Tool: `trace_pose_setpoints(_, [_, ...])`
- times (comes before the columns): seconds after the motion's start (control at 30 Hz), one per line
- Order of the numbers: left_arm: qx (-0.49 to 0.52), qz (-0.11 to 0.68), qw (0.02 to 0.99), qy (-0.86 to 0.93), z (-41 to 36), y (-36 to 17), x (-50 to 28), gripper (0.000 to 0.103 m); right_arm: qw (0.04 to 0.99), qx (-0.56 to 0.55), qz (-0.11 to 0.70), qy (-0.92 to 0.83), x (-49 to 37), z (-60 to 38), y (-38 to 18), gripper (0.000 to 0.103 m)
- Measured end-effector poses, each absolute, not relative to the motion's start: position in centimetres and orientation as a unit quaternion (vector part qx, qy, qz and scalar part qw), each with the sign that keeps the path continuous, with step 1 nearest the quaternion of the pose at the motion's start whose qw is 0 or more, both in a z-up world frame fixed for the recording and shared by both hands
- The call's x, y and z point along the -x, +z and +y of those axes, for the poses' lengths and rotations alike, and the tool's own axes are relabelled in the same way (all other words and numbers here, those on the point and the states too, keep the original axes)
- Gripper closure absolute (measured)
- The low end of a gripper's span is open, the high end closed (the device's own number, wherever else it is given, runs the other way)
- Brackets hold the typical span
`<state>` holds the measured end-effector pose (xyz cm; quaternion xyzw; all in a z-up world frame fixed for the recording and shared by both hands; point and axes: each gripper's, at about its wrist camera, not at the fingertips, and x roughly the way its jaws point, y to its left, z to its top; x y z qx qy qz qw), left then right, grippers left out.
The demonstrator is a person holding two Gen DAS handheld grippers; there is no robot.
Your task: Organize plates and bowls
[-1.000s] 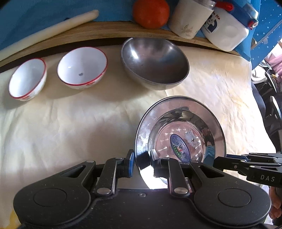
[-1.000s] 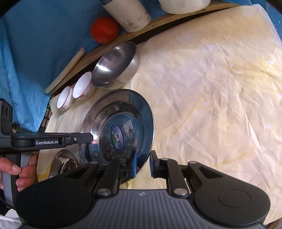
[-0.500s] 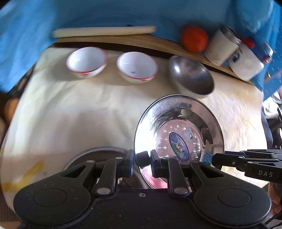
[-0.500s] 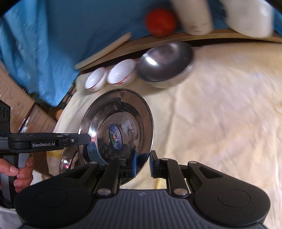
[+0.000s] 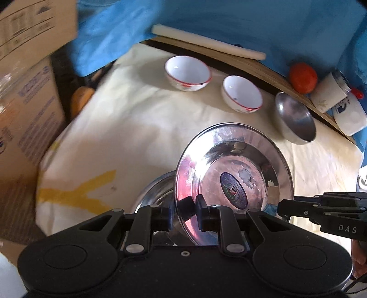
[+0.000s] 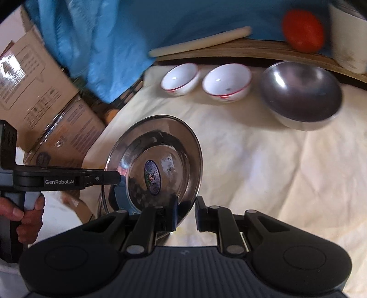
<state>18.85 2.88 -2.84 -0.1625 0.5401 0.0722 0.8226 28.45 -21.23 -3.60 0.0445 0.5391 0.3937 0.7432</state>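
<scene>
- Left gripper [image 5: 184, 212] clamped on the near-left rim of a steel plate [image 5: 234, 176]; one pad sits under the rim, one over it.
- Right gripper [image 6: 185, 212] clamped on the opposite rim of the same plate; its black fingers reach in from the right edge of the left wrist view.
- The plate is held off the cloth between both grippers, tilted, with an oval blue sticker [image 5: 232, 190] in its well.
- A second steel plate [image 5: 156, 190] lies on the cloth right under the held one, only its left part showing.
- A person's hand [image 6: 25, 215] grips the handle of the left tool, seen low left in the right wrist view.
- Cream cloth [image 5: 128, 128] covers the table; yellow tape [image 5: 75, 194] marks the near-left corner.
- Cardboard boxes [image 5: 25, 96] stand off the table's left side, blurred.
- Farther back, a row on the cloth: two white bowls with red rims, left one [image 5: 188, 73] and right one [image 5: 242, 94], just beside each other, both upright.
- A steel bowl [image 5: 296, 118] sits right of them, near the white pair, upright.
- Behind the row, a wooden board edge [image 5: 229, 58] with a pale stick [image 5: 206, 42] lying along it.
- A red tomato [image 5: 302, 78] rests on the board beside a white cup [image 5: 328, 96] and a white jar [image 5: 348, 114].
- Blue cloth [image 5: 206, 18] hangs at the far back.
</scene>
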Motion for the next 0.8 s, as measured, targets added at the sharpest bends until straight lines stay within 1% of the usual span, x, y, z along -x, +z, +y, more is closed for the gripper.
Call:
trace_pose_setpoints(0.33, [0.166,0.556,0.809,0.096,5.1,-3.1,-16.0,0.081,0.709,-0.003,0.546,0.446,-27.4,-18.0,-3.7,0.085])
trace_pose_setpoints(0.8, [0.151,0.578,0.796,0.1,4.6,-4.1,-15.2,0.08,0.681,0.015,0.579,0.449,-26.5,-17.3,-4.8,0.084])
